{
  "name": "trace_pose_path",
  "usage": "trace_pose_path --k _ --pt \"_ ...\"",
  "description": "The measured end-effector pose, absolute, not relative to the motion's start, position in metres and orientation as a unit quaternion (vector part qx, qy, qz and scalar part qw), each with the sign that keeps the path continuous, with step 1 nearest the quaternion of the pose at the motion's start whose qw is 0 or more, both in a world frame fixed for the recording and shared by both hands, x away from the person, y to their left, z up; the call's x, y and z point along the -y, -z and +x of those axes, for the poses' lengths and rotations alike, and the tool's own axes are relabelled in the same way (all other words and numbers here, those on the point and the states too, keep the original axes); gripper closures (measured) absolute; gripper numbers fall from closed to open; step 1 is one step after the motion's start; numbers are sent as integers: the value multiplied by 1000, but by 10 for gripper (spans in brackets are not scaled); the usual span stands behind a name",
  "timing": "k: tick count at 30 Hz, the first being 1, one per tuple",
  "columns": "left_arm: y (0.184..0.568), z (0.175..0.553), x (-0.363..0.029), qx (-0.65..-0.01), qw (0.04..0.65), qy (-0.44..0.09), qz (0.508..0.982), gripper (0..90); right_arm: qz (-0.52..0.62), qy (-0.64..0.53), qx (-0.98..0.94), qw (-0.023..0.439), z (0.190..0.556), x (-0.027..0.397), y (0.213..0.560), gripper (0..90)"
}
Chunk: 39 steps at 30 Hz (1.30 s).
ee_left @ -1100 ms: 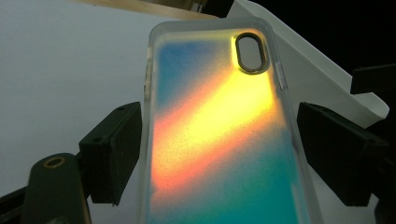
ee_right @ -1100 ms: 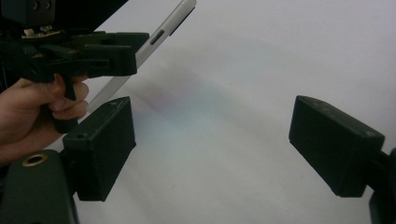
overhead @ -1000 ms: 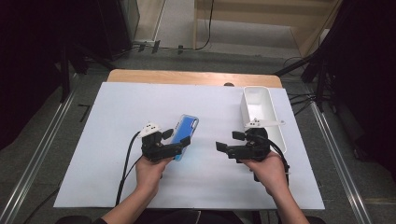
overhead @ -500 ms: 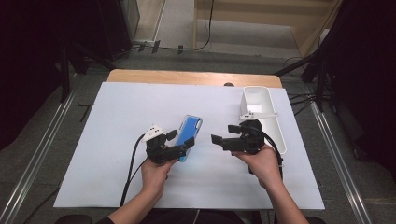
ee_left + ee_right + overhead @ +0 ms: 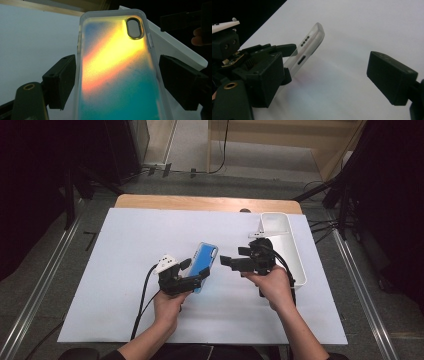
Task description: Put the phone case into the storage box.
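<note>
Phone case (image 5: 204, 265) tilted in left gripper (image 5: 192, 279); right gripper (image 5: 231, 262) facing it

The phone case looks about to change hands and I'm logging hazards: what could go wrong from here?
1. The left gripper holds the phone case by its lower end, tilted up off the table; it could pivot or slip out.
2. The right gripper, open and close by, could knock the case's free end instead of straddling it.
</note>
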State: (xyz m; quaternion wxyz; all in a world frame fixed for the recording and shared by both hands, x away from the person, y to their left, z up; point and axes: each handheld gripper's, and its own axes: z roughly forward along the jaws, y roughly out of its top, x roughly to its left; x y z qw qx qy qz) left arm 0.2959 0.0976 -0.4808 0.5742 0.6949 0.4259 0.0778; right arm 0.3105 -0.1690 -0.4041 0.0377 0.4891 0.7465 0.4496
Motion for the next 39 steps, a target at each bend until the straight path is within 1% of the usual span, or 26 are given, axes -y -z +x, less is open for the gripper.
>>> trace_pose_path --k 5,8,13,20,22,25,33,37,39 --pt "483 294 -95 -423 576 -74 696 166 491 -450 -745 35 317 165 401 132" --pt "484 293 -94 -422 575 -71 698 166 492 -443 -748 49 321 161 400 132" --pt "485 290 -93 -423 576 -68 696 166 495 -449 -743 34 327 156 400 133" --pt "486 289 -91 -423 582 -69 691 165 500 -449 -740 35 332 154 400 133" --pt "486 290 -90 -422 585 -70 689 166 498 -451 -740 33 333 154 402 155" --pt "486 290 -91 -426 584 -71 687 165 501 -452 -738 27 334 153 404 187" --pt "486 288 -91 -424 586 -79 686 165 499 -463 -733 9 338 146 410 189" --pt "485 288 -91 -427 586 -79 684 165 509 -462 -726 -10 343 144 414 211" --pt "485 287 -90 -426 588 -83 682 165 510 -463 -725 -11 343 143 414 211"
